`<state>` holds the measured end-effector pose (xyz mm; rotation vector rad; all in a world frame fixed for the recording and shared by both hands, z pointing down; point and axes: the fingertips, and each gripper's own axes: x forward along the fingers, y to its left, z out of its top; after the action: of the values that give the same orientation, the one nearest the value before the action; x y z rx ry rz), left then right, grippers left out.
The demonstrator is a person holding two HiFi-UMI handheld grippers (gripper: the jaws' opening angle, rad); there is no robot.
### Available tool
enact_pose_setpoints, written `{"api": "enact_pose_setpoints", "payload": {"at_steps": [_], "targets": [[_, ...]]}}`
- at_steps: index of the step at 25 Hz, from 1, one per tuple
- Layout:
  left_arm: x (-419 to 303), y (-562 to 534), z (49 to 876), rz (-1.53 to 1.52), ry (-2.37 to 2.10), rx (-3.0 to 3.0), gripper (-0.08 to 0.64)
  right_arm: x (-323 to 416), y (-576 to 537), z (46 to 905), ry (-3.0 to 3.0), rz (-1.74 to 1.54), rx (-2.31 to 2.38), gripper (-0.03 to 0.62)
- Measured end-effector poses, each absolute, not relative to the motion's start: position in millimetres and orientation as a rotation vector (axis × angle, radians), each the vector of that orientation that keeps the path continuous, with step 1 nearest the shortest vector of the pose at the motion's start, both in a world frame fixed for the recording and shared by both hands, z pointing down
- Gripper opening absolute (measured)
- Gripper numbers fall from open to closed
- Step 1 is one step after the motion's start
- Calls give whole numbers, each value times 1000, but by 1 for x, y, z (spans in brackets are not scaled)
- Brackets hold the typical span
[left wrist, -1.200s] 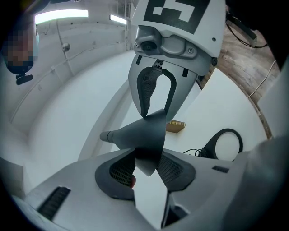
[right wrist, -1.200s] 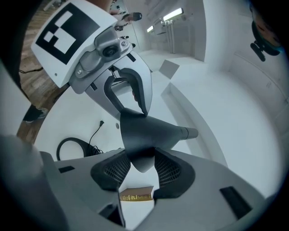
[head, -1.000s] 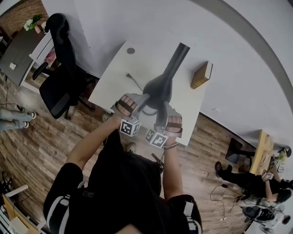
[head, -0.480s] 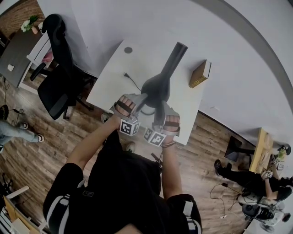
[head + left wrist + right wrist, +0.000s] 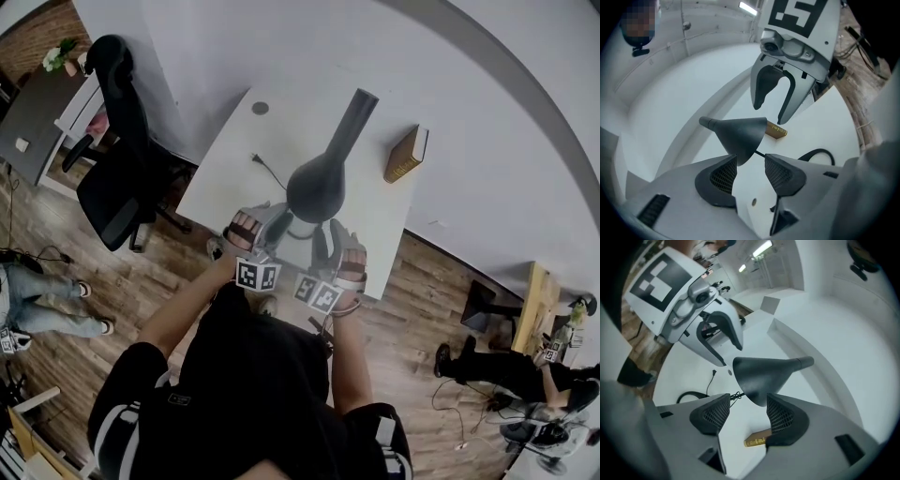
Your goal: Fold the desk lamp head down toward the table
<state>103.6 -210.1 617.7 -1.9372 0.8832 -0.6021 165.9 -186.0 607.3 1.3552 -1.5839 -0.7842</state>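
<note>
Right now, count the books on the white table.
1. The book lies near the table's right edge in the head view, right of the lamp. The lamp hides some tabletop, so another may be hidden.

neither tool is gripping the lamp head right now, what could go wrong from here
1. The left tool and right tool have just been opening their jaws, and the lamp head sits ahead of them ungripped. A loose hinge might let it sag or swing.
2. The cable lies looped on the table close to the tools, so a careless move could snag it and tug the lamp.
</note>
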Motion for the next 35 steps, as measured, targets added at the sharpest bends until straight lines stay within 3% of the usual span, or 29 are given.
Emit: {"api": "enact_pose_setpoints", "payload": {"at_steps": [2,4,9,12,17,35], "targets": [[89,-197,613,-553,934,-2107,204,169,-172,598,-1728,-624,1465,242],[77,-185,595,-448,1002,-2296,187,173,-159,581,-1909,-401,1606,178],[59,-161,511,-141,1097,-2380,89,187,-149,529,-2242,40,1885,90],[54,-150,471,-68,1081,-2488,40,199,-144,497,-2315,126,1999,56],[45,-142,430,251,1172,-2871,25,199,-129,457,-2360,101,2084,14],[49,-122,456,227,1284,-2881,25,184,-100,484,-2356,195,2050,12]]}}
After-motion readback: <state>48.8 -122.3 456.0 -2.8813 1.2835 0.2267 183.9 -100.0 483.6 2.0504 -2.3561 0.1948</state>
